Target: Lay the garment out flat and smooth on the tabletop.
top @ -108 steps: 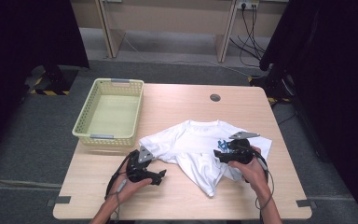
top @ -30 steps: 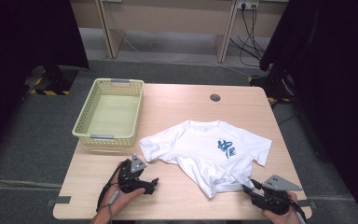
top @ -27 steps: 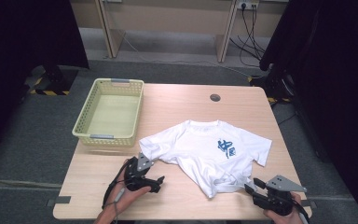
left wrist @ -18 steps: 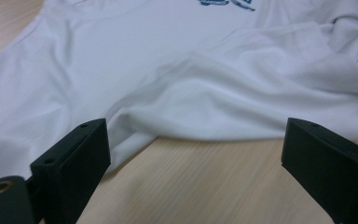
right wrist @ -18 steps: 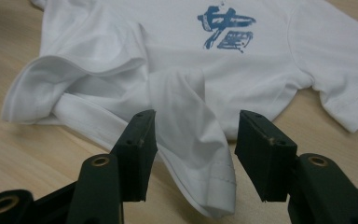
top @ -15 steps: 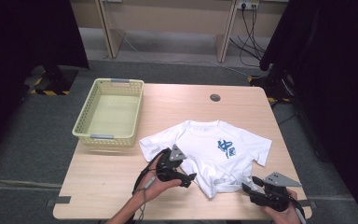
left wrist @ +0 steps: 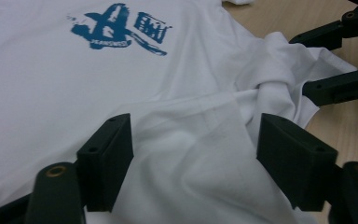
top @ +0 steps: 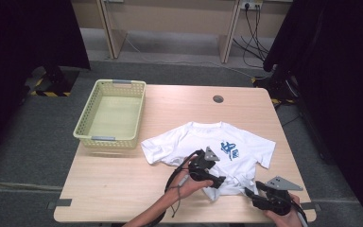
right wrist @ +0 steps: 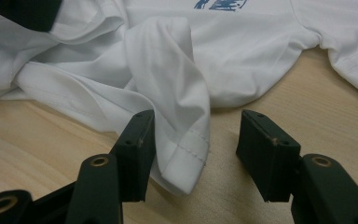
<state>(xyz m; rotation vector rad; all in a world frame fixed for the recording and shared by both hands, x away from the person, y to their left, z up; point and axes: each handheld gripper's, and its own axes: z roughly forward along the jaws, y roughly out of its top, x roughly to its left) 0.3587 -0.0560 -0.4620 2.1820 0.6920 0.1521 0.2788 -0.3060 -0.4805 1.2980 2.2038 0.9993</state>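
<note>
Left gripper moved onto shirt, jaws closing.

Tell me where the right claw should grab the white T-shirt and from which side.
Grip the stitched hem corner of the white cotton T-shirt with the blue print, probably coming in low from the table's near edge. That corner folds up off the light wooden table and already lies between the right claw's open jaws, so closing there should catch one doubled edge.

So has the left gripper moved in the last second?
Yes. The left gripper has gone rightward from the bare table near the basket onto the white T-shirt, its fingers closing over the bunched hem.
</note>
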